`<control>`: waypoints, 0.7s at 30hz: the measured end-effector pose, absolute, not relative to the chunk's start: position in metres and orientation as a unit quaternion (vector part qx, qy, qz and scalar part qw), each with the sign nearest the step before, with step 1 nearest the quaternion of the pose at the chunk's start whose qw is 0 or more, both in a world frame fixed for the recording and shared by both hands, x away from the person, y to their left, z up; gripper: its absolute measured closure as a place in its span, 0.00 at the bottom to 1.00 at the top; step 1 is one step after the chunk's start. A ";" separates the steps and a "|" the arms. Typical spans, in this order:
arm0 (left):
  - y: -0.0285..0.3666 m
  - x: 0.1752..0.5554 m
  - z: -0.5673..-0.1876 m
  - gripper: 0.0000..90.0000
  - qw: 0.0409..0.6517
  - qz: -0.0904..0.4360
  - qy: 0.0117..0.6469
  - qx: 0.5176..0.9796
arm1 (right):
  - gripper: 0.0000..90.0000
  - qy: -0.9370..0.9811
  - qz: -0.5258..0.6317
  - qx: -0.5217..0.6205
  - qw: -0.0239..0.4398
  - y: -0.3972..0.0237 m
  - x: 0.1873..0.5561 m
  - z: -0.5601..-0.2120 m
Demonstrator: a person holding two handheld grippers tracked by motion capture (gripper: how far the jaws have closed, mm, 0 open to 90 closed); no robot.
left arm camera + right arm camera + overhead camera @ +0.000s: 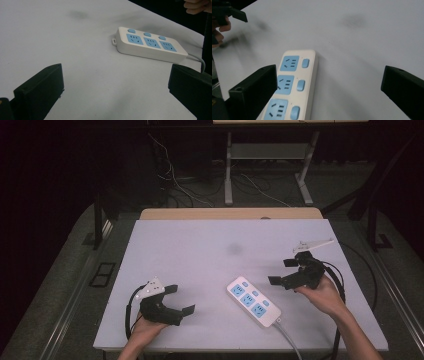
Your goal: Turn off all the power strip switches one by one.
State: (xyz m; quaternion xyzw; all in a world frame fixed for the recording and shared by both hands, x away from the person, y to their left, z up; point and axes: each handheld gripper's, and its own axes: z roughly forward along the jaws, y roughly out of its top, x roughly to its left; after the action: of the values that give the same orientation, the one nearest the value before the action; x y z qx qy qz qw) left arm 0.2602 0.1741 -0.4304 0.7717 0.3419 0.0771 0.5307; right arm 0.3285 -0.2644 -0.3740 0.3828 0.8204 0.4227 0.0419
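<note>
A white power strip (253,301) with three blue sockets and three blue switches lies flat on the white tabletop (200,255), right of centre near the front. My left gripper (181,299) hovers to its left, jaws open and empty, pointing toward the strip (150,43). My right gripper (281,271) sits just right of the strip's far end, open with nothing between its jaws. In the right gripper view the strip (292,85) lies ahead of the left jaw, apart from it. The left gripper (229,12) shows far off at the upper left there.
The strip's grey cable (287,335) runs off the front edge of the table. A faint dark smudge (233,249) marks the tabletop centre. A wooden edge (230,213) borders the back. Desk legs and loose wires (228,175) stand on the floor behind.
</note>
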 end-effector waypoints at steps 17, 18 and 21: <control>0.175 0.259 -0.430 0.00 0.529 0.080 0.342 0.773 | 0.01 0.793 0.450 0.407 0.061 -0.287 0.278 -0.396; 0.174 0.259 -0.430 0.00 0.527 0.081 0.341 0.774 | 0.01 0.789 0.453 0.409 0.064 -0.289 0.275 -0.397; 0.174 0.259 -0.430 0.00 0.527 0.081 0.342 0.774 | 0.01 0.784 0.458 0.413 0.073 -0.291 0.266 -0.402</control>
State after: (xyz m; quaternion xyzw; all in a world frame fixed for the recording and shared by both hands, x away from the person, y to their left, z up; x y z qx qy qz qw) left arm 0.2592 0.1741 -0.4305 0.7741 0.3415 0.0809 0.5268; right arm 0.2663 -0.2909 -0.4021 0.4134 0.7837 0.4578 0.0731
